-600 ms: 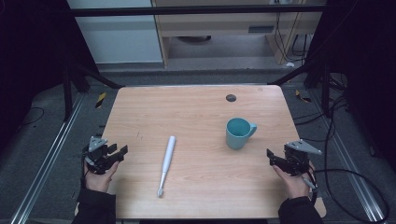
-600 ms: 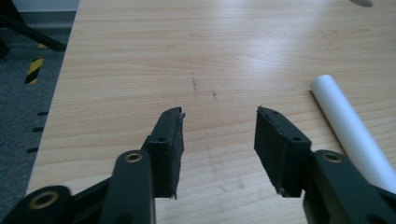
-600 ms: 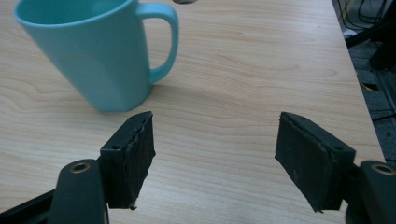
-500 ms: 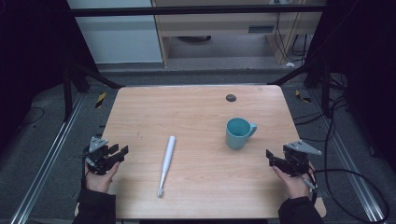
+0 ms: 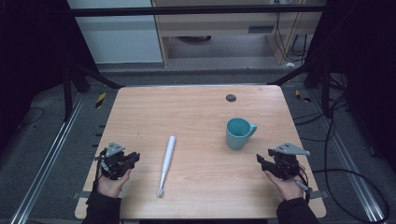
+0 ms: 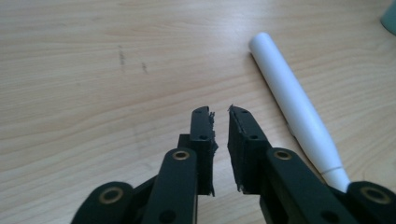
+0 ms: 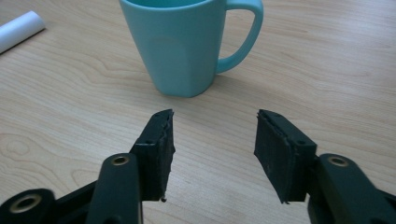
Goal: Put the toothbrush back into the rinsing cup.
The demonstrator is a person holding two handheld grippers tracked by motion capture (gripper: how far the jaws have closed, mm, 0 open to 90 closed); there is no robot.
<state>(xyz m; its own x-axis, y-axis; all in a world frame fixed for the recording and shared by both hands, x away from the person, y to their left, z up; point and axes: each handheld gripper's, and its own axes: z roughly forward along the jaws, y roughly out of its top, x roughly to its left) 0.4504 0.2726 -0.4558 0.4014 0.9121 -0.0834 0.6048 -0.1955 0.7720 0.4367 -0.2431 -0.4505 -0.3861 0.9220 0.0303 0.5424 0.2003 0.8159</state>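
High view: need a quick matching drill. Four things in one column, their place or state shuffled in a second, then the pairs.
Things:
1. teal mug
2. white electric toothbrush
3. left gripper
4. right gripper

Places or states:
A. lies flat near the table's middle, bristle end toward the person
B. jaws nearly together, nothing between them, beside the toothbrush handle
C. stands upright, handle toward the table's right edge
D. jaws apart and empty, aimed at the mug

Pairs: 1-C, 2-A, 3-B, 4-D
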